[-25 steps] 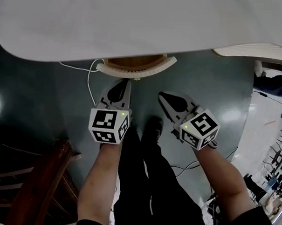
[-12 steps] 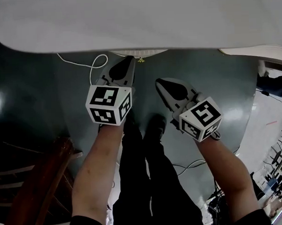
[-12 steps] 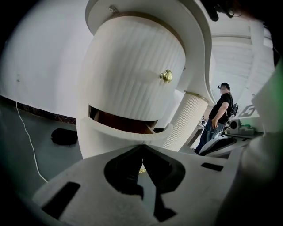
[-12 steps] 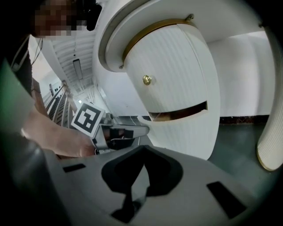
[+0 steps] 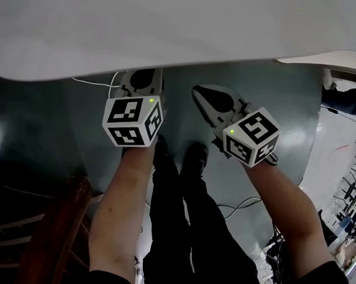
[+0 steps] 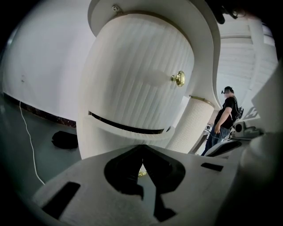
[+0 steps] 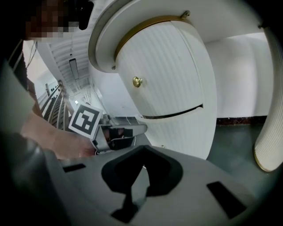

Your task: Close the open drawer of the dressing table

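The dressing table's white top (image 5: 161, 27) fills the upper part of the head view and hides the drawers there. In the left gripper view, an upper ribbed drawer front (image 6: 137, 75) carries a brass knob (image 6: 178, 78). Under a dark gap, the lower drawer front (image 6: 101, 137) stands just ahead of my left gripper (image 6: 142, 146). That gripper is shut, its tips at the front, with a brass glint (image 6: 141, 173) showing through the slot between its fingers. From above, the left gripper (image 5: 144, 74) reaches under the top's edge. My right gripper (image 5: 200, 95) hangs shut and empty beside it.
A white cable (image 5: 96, 83) trails on the dark green floor. A wooden chair (image 5: 46, 232) stands at the lower left and white furniture (image 5: 333, 61) at the right. A fluted white leg (image 6: 190, 128) flanks the drawers. A person (image 6: 225, 114) stands in the background.
The drawer that stuck out from under the table top has slid in out of the head view. My left gripper moved forward with it; the right gripper edged forward slightly.
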A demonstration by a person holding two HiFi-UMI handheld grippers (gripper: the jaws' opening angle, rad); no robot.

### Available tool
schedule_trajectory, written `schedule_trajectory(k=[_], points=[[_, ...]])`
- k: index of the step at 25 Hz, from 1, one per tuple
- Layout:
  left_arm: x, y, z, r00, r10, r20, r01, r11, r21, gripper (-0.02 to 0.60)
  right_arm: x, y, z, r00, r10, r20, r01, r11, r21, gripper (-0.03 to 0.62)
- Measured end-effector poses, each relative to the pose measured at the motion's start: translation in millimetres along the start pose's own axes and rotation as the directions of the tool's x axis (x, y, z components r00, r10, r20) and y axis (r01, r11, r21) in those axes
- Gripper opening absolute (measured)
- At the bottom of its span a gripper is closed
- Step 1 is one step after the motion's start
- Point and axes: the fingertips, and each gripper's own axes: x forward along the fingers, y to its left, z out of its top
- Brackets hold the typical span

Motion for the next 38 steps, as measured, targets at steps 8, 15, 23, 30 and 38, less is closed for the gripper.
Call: schedule_trajectory(k=[8, 15, 23, 30, 38], points=[[7.9, 10.3, 5.8, 1.000, 0.012, 0.007, -0.012, 1.000, 0.010, 0.009, 3.5, -1.0, -9.4, 1.000, -0.001, -0.003, 0.001, 1.000, 0.024, 0.005], [15.3, 10.2, 4.2, 1.000, 0.004, 0.000, -0.004, 1.000, 0.018, 0.009, -0.6, -8.5, -17.7, 1.000, -0.004, -0.009, 0.005, 0.999, 0.042, 0.005], [9.4, 11.3, 4.6, 0.999, 0.021, -0.036, -0.020, 0.999, 0.034, 0.009, -7.2, 2.9, -14.1, 1.000, 0.006, -0.016, -0.005, 1.000, 0.029, 0.005], [-28.9, -0.8, -18.6, 0.998, 0.013, -0.069, -0.013, 1.000, 0.003, 0.011, -16.6, 27.6, 5.1, 1.000, 0.021, -0.005, -0.021, 1.000, -0.004, 0.005], [-115.1, -64.0, 37.5, 1.000, -0.001, -0.029, 0.002, 0.999, 0.041, 0.011, -93.0, 83.9, 8.5, 0.999, 0.019, -0.032, -0.016, 0.994, 0.105, 0.005]])
